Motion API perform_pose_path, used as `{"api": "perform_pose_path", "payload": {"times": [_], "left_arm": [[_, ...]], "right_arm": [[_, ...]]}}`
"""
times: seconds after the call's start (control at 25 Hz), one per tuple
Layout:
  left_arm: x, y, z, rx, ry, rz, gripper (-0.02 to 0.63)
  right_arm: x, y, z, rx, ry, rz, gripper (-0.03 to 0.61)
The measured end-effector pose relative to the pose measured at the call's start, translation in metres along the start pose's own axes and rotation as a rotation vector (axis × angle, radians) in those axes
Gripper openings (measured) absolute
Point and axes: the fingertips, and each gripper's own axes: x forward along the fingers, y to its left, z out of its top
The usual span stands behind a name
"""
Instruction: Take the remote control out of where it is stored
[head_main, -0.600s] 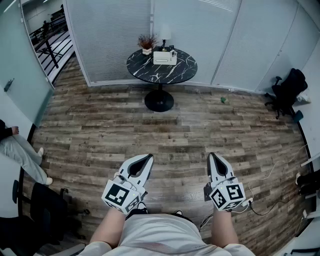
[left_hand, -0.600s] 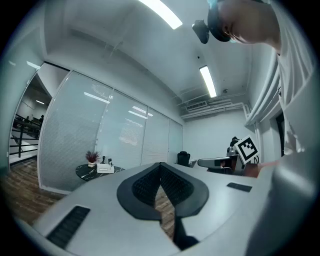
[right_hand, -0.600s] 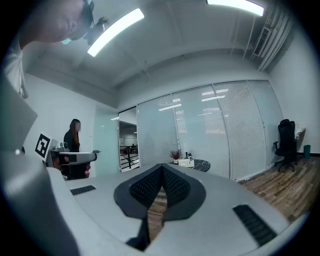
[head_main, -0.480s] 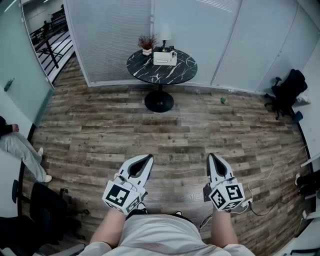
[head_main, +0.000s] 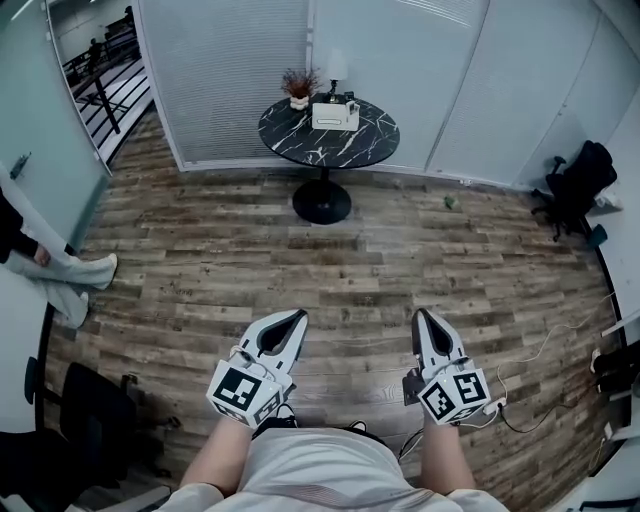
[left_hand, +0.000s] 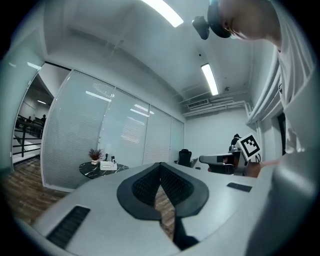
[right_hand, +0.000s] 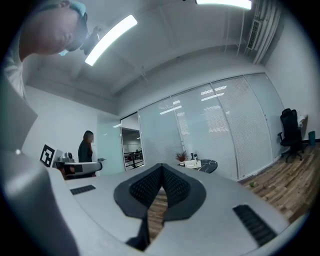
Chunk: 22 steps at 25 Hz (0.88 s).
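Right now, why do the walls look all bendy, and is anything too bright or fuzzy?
Head view: the wide lens bows the floor planks and walls around the round table; light is even and sharp. Left gripper view: black round rim, ceiling light glares, left gripper close up looks soft. Right gripper view: same curved rim, bright ceiling strip.

One round table (head_main: 295, 140) carries one potted plant (head_main: 299, 84), one lamp (head_main: 336, 68) and one white box (head_main: 334, 117). There are two grippers, the left gripper (head_main: 296, 316) and the right gripper (head_main: 424, 313). Also two black chairs, a right chair (head_main: 575, 180) and a left chair (head_main: 85, 425), and one bystander (head_main: 35, 250).
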Motion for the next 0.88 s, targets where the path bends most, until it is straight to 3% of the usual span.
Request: {"api": "perform_pose_path", "payload": {"times": [0.16,0.36,0.52,0.68,0.88], "left_arm": [[-0.004,0.008,-0.003,-0.024,0.015,0.000,0.008],[-0.010,0.028,-0.006,-0.043,0.019,-0.005,0.008],[-0.021,0.051,-0.011,0.018,0.033,-0.011,0.008],[-0.033,0.071,-0.017,0.002,0.038,-0.023,0.008],[-0.029,0.089,-0.016,-0.024,0.005,-0.028,0.008]], "right_arm": [[0.007,0.013,-0.002,-0.017,0.008,0.035,0.012],[0.022,0.049,-0.010,-0.028,0.007,0.161,0.012],[0.042,0.064,-0.025,0.010,0.025,0.134,0.012],[0.052,0.084,-0.032,0.073,0.020,0.157,0.012],[0.066,0.083,-0.030,0.036,0.033,0.141,0.012]]}}
